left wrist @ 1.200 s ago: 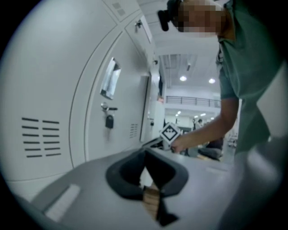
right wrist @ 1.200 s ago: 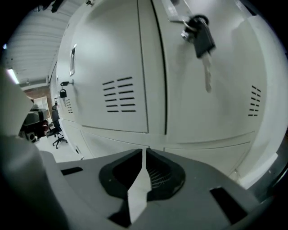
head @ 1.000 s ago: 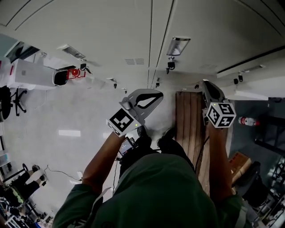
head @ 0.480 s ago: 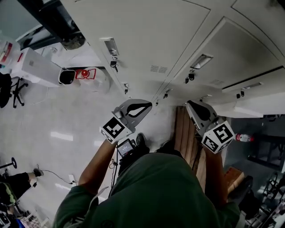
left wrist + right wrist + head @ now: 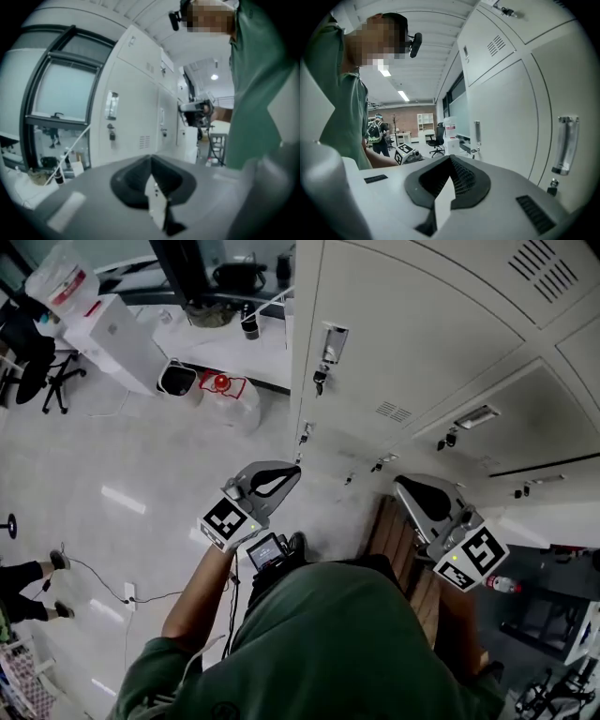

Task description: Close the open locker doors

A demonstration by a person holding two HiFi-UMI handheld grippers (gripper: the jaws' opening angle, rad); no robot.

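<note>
A row of pale grey lockers [image 5: 422, 352] fills the upper right of the head view. The doors that I see lie flush, one with a latch handle [image 5: 328, 343]. My left gripper [image 5: 291, 470] hangs shut and empty in front of the lockers' left end. My right gripper [image 5: 403, 486] is shut and empty too, a little off the locker fronts. In the left gripper view the shut left gripper [image 5: 151, 159] points at a locker door [image 5: 126, 117] with a handle and padlock. In the right gripper view the right gripper [image 5: 450, 159] runs alongside doors with handles [image 5: 565, 143].
A wooden bench [image 5: 389, 526] lies under my right arm. A waste bin [image 5: 178, 381], a white box [image 5: 112, 334] and an office chair [image 5: 37, 362] stand at the upper left. A person with a backpack [image 5: 375, 131] stands far off. A bottle [image 5: 502, 585] sits at right.
The head view has swung so the lockers now show higher and farther right. Both grippers sit lower in the picture and farther apart, and both stay shut.
</note>
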